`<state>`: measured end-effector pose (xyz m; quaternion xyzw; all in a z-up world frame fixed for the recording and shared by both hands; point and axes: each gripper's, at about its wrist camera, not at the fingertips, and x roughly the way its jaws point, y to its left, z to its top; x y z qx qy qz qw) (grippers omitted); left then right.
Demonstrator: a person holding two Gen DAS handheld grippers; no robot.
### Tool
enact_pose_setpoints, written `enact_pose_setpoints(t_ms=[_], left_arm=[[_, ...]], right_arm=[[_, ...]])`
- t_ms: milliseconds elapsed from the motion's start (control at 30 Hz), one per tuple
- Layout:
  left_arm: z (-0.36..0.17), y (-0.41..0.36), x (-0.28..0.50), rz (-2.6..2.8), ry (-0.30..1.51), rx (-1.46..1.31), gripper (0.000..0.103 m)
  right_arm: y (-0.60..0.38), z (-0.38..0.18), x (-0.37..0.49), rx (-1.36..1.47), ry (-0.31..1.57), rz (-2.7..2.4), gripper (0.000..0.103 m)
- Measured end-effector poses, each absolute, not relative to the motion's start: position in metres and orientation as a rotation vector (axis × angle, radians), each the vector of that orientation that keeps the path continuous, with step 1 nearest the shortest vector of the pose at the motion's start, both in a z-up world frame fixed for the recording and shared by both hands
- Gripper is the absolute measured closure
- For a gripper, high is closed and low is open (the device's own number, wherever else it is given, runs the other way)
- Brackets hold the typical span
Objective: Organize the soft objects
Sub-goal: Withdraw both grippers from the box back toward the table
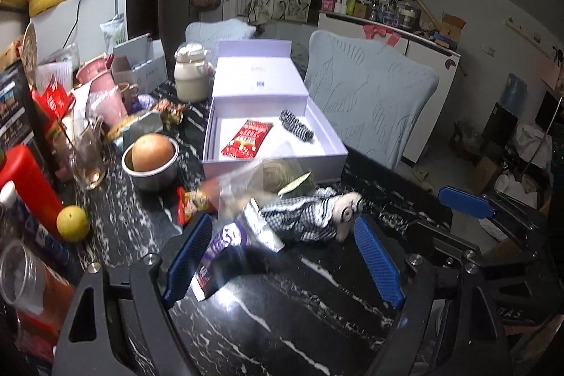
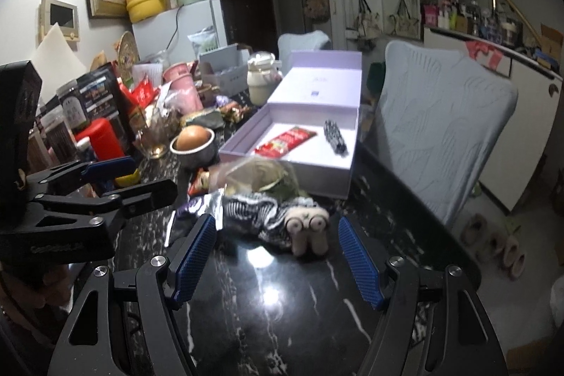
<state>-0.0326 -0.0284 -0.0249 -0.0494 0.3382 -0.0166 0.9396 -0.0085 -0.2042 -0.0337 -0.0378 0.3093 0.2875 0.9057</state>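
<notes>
Lying on the dark marbled table [image 1: 289, 316] just before the open lilac box [image 1: 282, 161], the checked cloth toy [image 1: 310, 217] with its pale, goggle-eyed head was crumpled beside a purple packet [image 1: 229, 242]. Left gripper [image 1: 285, 235] stood spread, the packet between its blue pads, nothing pinched.

From the right wrist, the toy [image 2: 282, 221] lay just ahead of the right gripper [image 2: 278, 235], also spread and empty.
</notes>
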Motion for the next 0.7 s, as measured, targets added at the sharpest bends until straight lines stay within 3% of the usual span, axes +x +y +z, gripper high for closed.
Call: enact_pose_setpoints(t_ms=[700], left_arm=[[-0.096, 0.005, 0.013, -0.048, 0.854, -0.111, 0.020]], right_arm=[[-0.184, -0.090, 0.028, -0.067, 0.798, 0.630, 0.030]])
